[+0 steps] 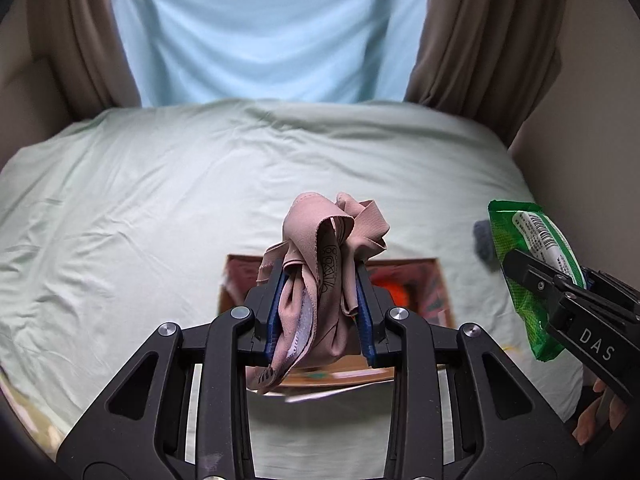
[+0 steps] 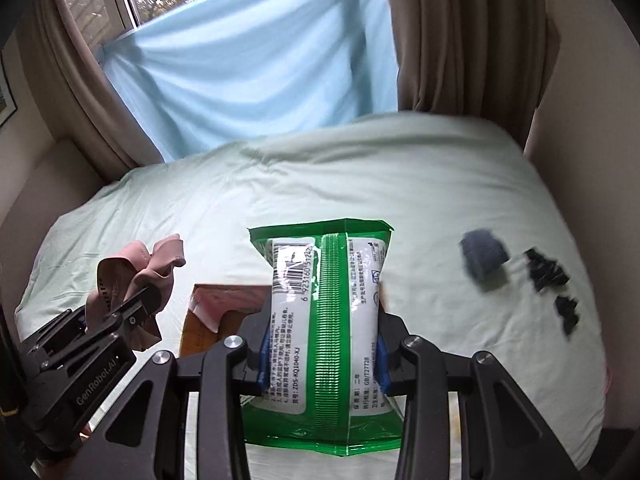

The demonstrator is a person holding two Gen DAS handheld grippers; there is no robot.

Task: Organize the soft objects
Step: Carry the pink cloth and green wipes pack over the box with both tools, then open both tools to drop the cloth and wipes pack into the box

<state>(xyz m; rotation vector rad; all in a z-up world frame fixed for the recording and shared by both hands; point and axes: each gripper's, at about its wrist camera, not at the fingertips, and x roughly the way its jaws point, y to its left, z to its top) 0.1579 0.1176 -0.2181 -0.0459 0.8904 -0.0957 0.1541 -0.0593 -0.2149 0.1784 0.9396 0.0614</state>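
The left claw (image 1: 320, 304) is clamped on a crumpled dusty-pink fabric garment (image 1: 326, 264), held raised over an open cardboard box (image 1: 436, 292) that sits on the pale-green bed sheet (image 1: 160, 200). The right claw (image 2: 320, 348) grips a green-and-white plastic wipes packet (image 2: 324, 320) across its width, label side up, above the box's right edge. Both claws point toward the light-blue curtain (image 2: 248, 80). A dark grey folded cloth (image 2: 482, 258) lies on the sheet to the right.
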